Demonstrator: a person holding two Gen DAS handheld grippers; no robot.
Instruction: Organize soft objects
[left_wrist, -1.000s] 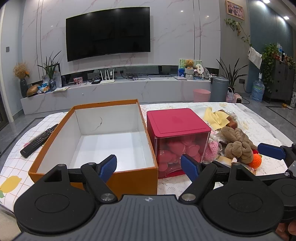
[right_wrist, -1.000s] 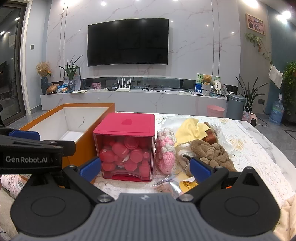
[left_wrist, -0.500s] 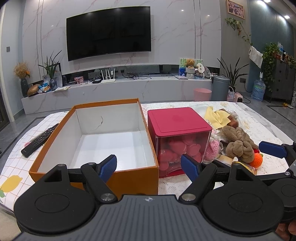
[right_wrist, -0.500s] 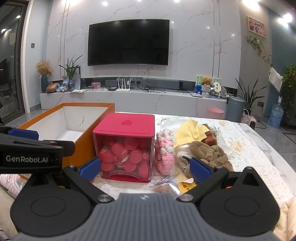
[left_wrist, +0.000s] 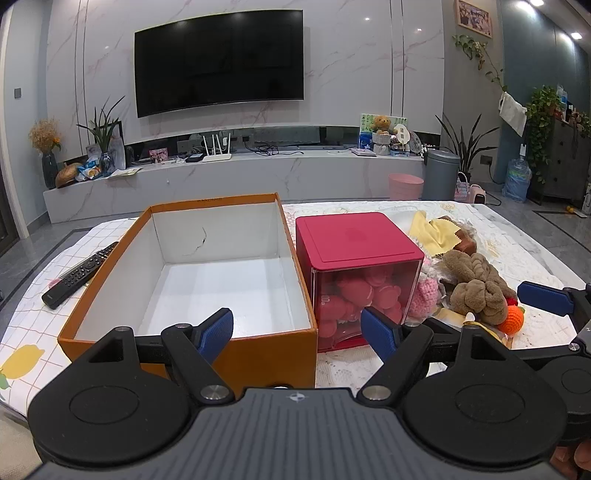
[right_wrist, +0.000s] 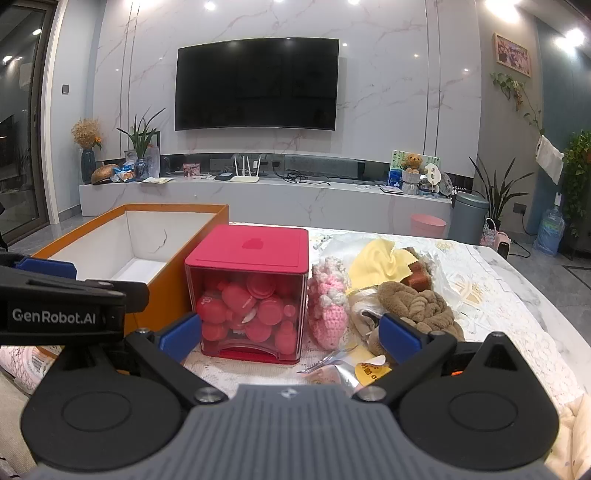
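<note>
Both tongs hang spread and empty over the desk's (left_wrist: 491, 254) near edge: left tongs (left_wrist: 297, 334) before the open orange box (left_wrist: 192, 343), right tongs (right_wrist: 291, 338) facing the red-lidded container (right_wrist: 251, 295). The soft things lie toward the right edge: pink crochet toy (right_wrist: 328, 302), brown plush (right_wrist: 417, 306), yellow cloth (right_wrist: 376, 262).

The only fully legible marking is "GenRobot.AI", printed in white letters on the black body of the left hand-held gripper (right_wrist: 55, 295), seen in the right wrist view. Print on the yellow round label (right_wrist: 371, 370) near the crumpled foil wrapper (right_wrist: 332, 373) is unreadable.
</note>
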